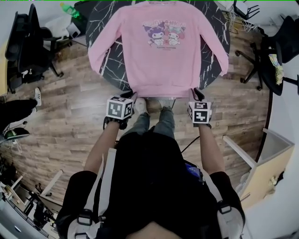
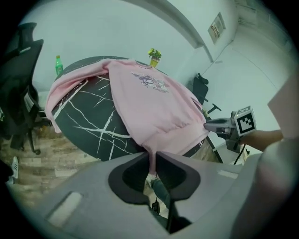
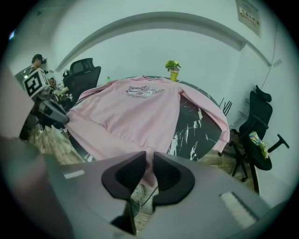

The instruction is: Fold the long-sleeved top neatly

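We see soft, even indoor light, no hard shadows. Fisheye bends edges w/ dark vignette in gripper views; left hand-held gripper (image 2: 152,153) body blurs near us.

No legible text anywhere.
- Top (image 1: 159,51): cartoon chest print (image 1: 164,33), lettering above and below it, too small to read.
- Left cube (image 1: 119,108), right cube (image 1: 199,112): black-and-white square markers, no letters or numbers.
- Wall sign (image 2: 216,27): print blurred.
- Wall poster (image 3: 248,13): unreadable.
- Green bottle (image 1: 70,10): label too small to read.
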`<state>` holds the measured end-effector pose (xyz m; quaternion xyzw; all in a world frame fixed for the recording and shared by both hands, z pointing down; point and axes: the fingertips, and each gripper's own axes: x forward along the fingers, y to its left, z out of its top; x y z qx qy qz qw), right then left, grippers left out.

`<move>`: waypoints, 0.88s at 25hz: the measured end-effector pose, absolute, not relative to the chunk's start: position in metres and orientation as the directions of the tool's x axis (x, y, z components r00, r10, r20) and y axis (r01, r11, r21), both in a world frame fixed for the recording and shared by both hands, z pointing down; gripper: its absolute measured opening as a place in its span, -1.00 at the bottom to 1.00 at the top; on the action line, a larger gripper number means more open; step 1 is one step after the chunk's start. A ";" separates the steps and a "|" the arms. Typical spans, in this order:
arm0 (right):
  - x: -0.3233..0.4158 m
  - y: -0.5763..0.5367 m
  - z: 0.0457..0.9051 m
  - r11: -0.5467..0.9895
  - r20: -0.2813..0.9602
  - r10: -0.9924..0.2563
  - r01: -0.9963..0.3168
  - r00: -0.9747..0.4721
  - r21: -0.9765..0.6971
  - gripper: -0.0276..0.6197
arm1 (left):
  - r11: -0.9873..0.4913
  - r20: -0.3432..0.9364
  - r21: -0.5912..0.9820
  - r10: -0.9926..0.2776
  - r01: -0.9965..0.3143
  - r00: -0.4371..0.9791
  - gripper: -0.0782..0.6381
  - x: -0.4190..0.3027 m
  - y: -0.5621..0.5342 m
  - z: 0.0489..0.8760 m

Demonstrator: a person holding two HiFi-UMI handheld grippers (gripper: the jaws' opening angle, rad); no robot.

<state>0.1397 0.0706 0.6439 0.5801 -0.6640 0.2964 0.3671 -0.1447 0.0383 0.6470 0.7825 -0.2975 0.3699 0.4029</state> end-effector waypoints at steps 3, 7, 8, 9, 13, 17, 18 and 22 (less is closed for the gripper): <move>0.141 0.074 0.640 0.165 0.823 -0.560 -0.986 -0.092 0.003 -0.81 | -0.488 0.822 0.402 -0.180 -0.774 0.540 -0.67 -0.145 0.039 0.644; 0.137 0.083 0.640 0.186 0.829 -0.546 -0.982 -0.122 -0.022 -0.84 | -0.517 0.848 0.351 -0.178 -0.781 0.499 -0.67 -0.149 0.045 0.644; 0.136 0.085 0.641 0.195 0.832 -0.540 -0.981 -0.127 -0.022 -0.84 | -0.515 0.852 0.344 -0.180 -0.785 0.491 -0.67 -0.151 0.047 0.645; 0.135 0.087 0.642 0.203 0.835 -0.535 -0.979 -0.132 -0.024 -0.84 | -0.509 0.856 0.340 -0.180 -0.790 0.485 -0.67 -0.152 0.048 0.646; 0.133 0.092 0.646 0.215 0.844 -0.514 -0.975 -0.154 -0.047 -0.83 | -0.484 0.868 0.332 -0.180 -0.809 0.464 -0.67 -0.155 0.052 0.651; 0.134 0.076 0.630 0.228 0.823 -0.537 -0.971 -0.188 -0.073 -0.60 | -0.467 0.873 0.303 -0.213 -0.831 0.439 -0.47 -0.157 0.046 0.644; 0.134 0.069 0.624 0.249 0.815 -0.547 -0.967 -0.191 -0.060 -0.58 | -0.457 0.871 0.299 -0.227 -0.838 0.435 -0.43 -0.159 0.043 0.641; 0.135 0.035 0.597 0.336 0.785 -0.585 -0.942 -0.204 0.005 -0.54 | -0.394 0.858 0.291 -0.294 -0.872 0.420 -0.34 -0.169 0.033 0.625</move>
